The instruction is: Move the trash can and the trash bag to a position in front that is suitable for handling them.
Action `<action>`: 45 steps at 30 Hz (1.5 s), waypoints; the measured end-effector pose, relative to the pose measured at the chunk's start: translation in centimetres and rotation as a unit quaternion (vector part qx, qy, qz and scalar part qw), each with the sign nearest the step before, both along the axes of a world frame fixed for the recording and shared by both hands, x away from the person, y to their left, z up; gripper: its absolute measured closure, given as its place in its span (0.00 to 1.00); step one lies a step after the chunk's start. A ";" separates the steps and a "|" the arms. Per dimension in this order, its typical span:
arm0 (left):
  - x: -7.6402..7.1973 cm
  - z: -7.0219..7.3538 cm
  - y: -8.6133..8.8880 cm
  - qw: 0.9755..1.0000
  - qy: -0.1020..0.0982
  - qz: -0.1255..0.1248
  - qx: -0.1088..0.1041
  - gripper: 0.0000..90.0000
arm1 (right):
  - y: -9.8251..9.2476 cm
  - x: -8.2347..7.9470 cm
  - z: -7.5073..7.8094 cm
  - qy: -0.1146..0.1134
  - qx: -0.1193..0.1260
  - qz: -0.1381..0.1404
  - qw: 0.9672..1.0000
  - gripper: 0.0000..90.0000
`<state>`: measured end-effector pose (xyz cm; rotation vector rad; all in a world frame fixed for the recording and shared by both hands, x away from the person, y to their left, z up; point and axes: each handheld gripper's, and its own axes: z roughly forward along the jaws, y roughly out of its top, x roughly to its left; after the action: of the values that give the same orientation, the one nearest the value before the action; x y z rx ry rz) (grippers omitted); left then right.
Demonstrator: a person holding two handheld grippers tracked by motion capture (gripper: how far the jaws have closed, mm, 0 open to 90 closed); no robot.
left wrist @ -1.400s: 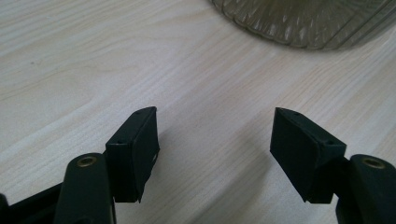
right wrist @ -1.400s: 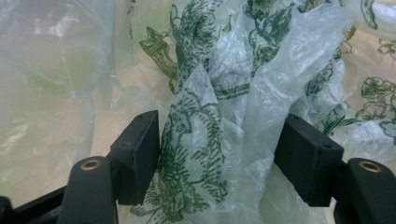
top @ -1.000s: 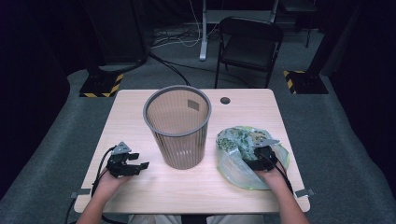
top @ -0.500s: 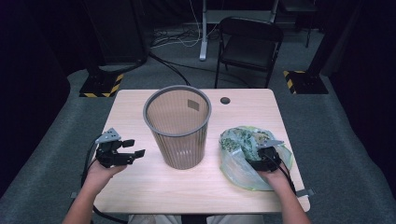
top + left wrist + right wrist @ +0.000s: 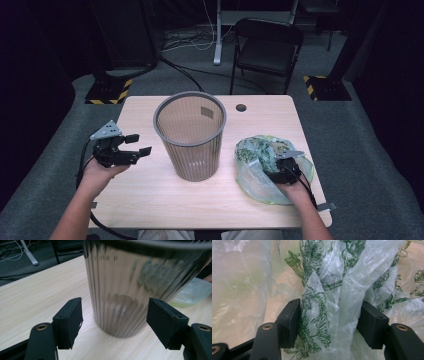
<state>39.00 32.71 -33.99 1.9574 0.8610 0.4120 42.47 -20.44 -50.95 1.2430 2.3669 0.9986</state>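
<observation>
Broadly, the pale wooden worktop [image 5: 150, 200] carries two things: a grey ribbed wastebasket [image 5: 190, 135] standing upright near its middle, mouth up, its long axis vertical and its wall narrowing toward the base, and to the right of it a crumpled clear plastic bag [image 5: 260, 165] printed with green leaves. The bag lies flat near the worktop's right front corner, spread wider than it is tall, with a gathered bunch of film rising from it. In the high view the right gripper [image 5: 286, 169] sits on top of the bag with the person's hand behind it, well apart from the basket; the left gripper [image 5: 131, 150] is held above the worktop's left side, clear of the surface, pointing toward the basket. The right gripper view shows what the high view cannot: the bunched film [image 5: 329, 315] stands up between the two black fingers [image 5: 289, 322], filling the gap and touching both pads, so the fingers are clamped on the bag. The left gripper view looks at the basket's ribbed wall [image 5: 130, 290] from the side, somewhat blurred, with the bag showing green through the ribs and past the right edge; its fingers [image 5: 70, 322] stand apart with nothing between them, have just been widening, and do not touch the basket.
</observation>
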 end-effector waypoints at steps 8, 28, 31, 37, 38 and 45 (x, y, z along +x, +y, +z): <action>0.4 3.7 -0.6 1.000 -0.024 -0.005 -0.019 0.30 | 0.0 0.0 0.0 0.001 0.000 -0.001 1.000 0.43; 6.2 2.4 -3.5 0.998 0.003 0.014 -0.056 0.29 | -0.2 0.1 -0.1 0.000 0.002 -0.001 1.000 0.43; 6.8 2.0 -4.2 0.999 0.005 0.011 -0.052 0.29 | -0.4 0.0 -0.2 -0.001 0.002 0.000 1.000 0.43; 7.3 1.5 -5.7 0.999 0.005 0.015 -0.032 0.26 | -0.7 -0.1 -0.2 -0.003 0.003 -0.004 1.000 0.43; 7.3 1.5 -5.7 0.999 0.004 0.015 -0.032 0.26 | -0.7 -0.1 -0.2 -0.003 0.004 -0.004 1.000 0.43; 6.7 1.8 -5.4 0.999 0.002 0.009 -0.036 0.36 | -0.8 -0.1 -0.3 -0.003 0.003 -0.006 1.000 0.43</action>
<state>45.70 27.33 -32.24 1.8854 0.8853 0.3834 42.38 -21.24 -51.24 1.2537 2.3517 1.0060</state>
